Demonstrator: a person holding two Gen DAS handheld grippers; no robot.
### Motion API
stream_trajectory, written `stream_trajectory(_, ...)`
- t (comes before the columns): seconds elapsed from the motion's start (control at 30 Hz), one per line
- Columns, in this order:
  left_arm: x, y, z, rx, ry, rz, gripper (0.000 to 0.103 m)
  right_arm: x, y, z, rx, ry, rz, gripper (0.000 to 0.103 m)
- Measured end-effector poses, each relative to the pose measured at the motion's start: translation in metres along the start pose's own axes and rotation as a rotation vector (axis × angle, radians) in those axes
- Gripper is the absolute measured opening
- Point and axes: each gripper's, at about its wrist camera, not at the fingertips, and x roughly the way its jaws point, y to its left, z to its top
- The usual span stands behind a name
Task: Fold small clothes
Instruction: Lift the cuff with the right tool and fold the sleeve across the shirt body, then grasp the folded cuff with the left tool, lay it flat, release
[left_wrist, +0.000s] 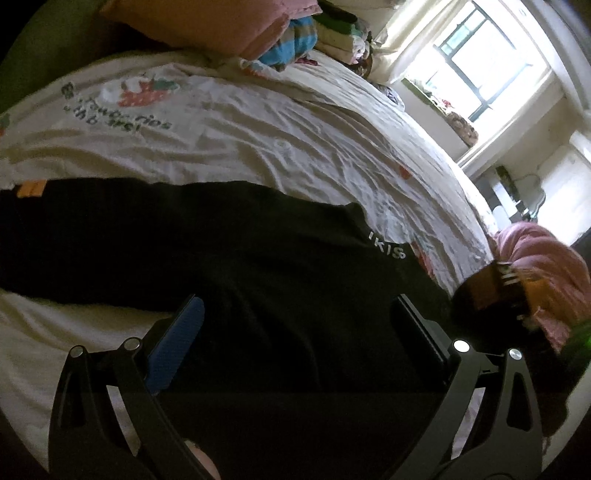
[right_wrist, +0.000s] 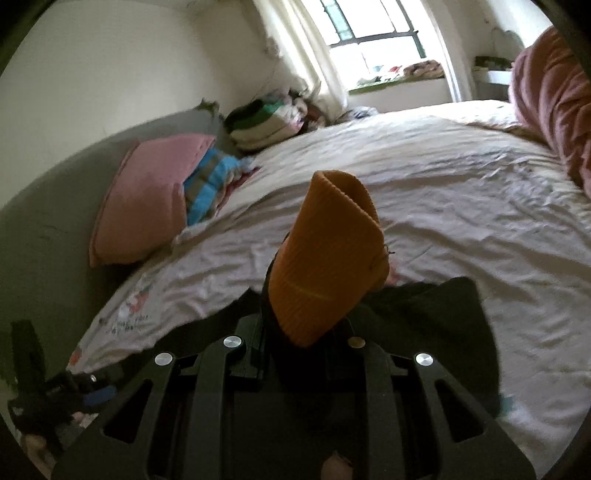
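the black garment (left_wrist: 258, 258) lies spread across the white printed sheet of the bed (left_wrist: 277, 147), with white lettering near one edge. the left gripper (left_wrist: 295, 332) hangs over the garment, fingers spread wide apart, with nothing clamped between them; one finger carries a blue pad (left_wrist: 177, 347). the right gripper (right_wrist: 306, 325) is clamped on the garment's orange ribbed cuff (right_wrist: 325, 266), which stands up out of the narrow gap between the fingers, black fabric trailing beneath. a pink pillow (right_wrist: 144, 199) rests at the head of the bed.
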Motion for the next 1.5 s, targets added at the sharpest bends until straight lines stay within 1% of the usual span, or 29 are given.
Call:
stream_trajectory(0.13,0.003,0.012,0.000,-0.038,0.009,-0.044,0.094,0.025,0.015,-0.018,-0.016,0.062,0.031,0.020)
stream_trajectory(0.23,0.006,0.015,-0.001,-0.044,0.020,-0.074,0.094,0.043,0.027,-0.031,-0.016,0.114,0.059,0.022)
stream_trajectory(0.3,0.008,0.016,-0.002,-0.047,0.027,-0.098,0.094,0.049,0.034,-0.037,-0.030,0.130,0.065,0.022)
stream_trajectory(0.37,0.009,0.017,-0.002,-0.048,0.033,-0.119,0.094,0.056,0.043,-0.044,-0.051,0.150,0.083,0.027)
stream_trajectory(0.47,0.010,0.021,-0.002,-0.056,0.036,-0.130,0.094,0.059,0.056,-0.053,-0.097,0.172,0.133,0.046)
stream_trajectory(0.5,0.010,0.022,-0.002,-0.060,0.037,-0.134,0.094,0.058,0.061,-0.056,-0.120,0.184,0.155,0.055)
stream_trajectory(0.53,0.011,0.024,-0.001,-0.062,0.036,-0.136,0.094,0.056,0.067,-0.059,-0.149,0.198,0.191,0.059)
stream_trajectory(0.57,0.011,0.025,0.000,-0.064,0.036,-0.139,0.094,0.054,0.071,-0.061,-0.170,0.206,0.213,0.061)
stream_trajectory(0.6,0.011,0.025,0.000,-0.064,0.037,-0.143,0.094,0.051,0.076,-0.063,-0.191,0.216,0.230,0.066)
stream_trajectory(0.63,0.012,0.025,0.000,-0.062,0.040,-0.143,0.093,0.048,0.078,-0.065,-0.209,0.226,0.247,0.069)
stream_trajectory(0.7,0.016,0.024,-0.002,-0.051,0.053,-0.143,0.093,0.036,0.081,-0.069,-0.230,0.236,0.301,0.073)
stream_trajectory(0.77,0.023,0.021,-0.005,-0.037,0.078,-0.137,0.089,0.027,0.078,-0.069,-0.225,0.230,0.300,0.074)
stream_trajectory(0.8,0.028,0.018,-0.008,-0.028,0.099,-0.139,0.083,0.024,0.073,-0.069,-0.213,0.227,0.292,0.074)
stream_trajectory(0.83,0.034,0.016,-0.010,-0.023,0.115,-0.141,0.072,0.021,0.067,-0.068,-0.191,0.227,0.280,0.074)
stream_trajectory(0.9,0.046,0.011,-0.014,-0.022,0.159,-0.160,0.057,0.015,0.053,-0.066,-0.152,0.222,0.248,0.074)
stream_trajectory(0.93,0.053,0.007,-0.017,-0.019,0.188,-0.170,0.055,0.013,0.047,-0.066,-0.137,0.215,0.237,0.074)
stream_trajectory(0.97,0.060,0.003,-0.019,-0.015,0.206,-0.162,0.055,0.010,0.036,-0.065,-0.111,0.206,0.222,0.074)
stream_trajectory(1.1,0.079,-0.007,-0.027,0.002,0.240,-0.108,0.055,0.006,0.011,-0.063,-0.047,0.201,0.179,0.074)
stream_trajectory(1.13,0.082,-0.011,-0.029,0.020,0.239,-0.082,0.050,0.005,0.006,-0.063,-0.036,0.199,0.168,0.074)
stream_trajectory(1.17,0.084,-0.017,-0.030,0.049,0.224,-0.057,0.042,0.005,0.001,-0.062,-0.023,0.198,0.153,0.074)
stream_trajectory(1.2,0.084,-0.020,-0.031,0.067,0.217,-0.051,0.017,0.005,-0.003,-0.062,-0.014,0.198,0.144,0.074)
stream_trajectory(1.23,0.084,-0.025,-0.030,0.097,0.209,-0.048,0.004,0.005,-0.006,-0.062,-0.003,0.196,0.136,0.074)
stream_trajectory(1.3,0.079,-0.032,-0.026,0.126,0.186,-0.056,0.003,0.006,-0.012,-0.061,0.015,0.194,0.119,0.074)
stream_trajectory(1.43,0.051,-0.044,-0.014,0.198,0.094,-0.080,0.003,0.003,-0.013,-0.058,0.003,0.167,0.082,0.074)
stream_trajectory(1.5,0.041,-0.048,-0.011,0.238,0.045,-0.049,0.003,0.002,-0.014,-0.058,-0.005,0.155,0.061,0.074)
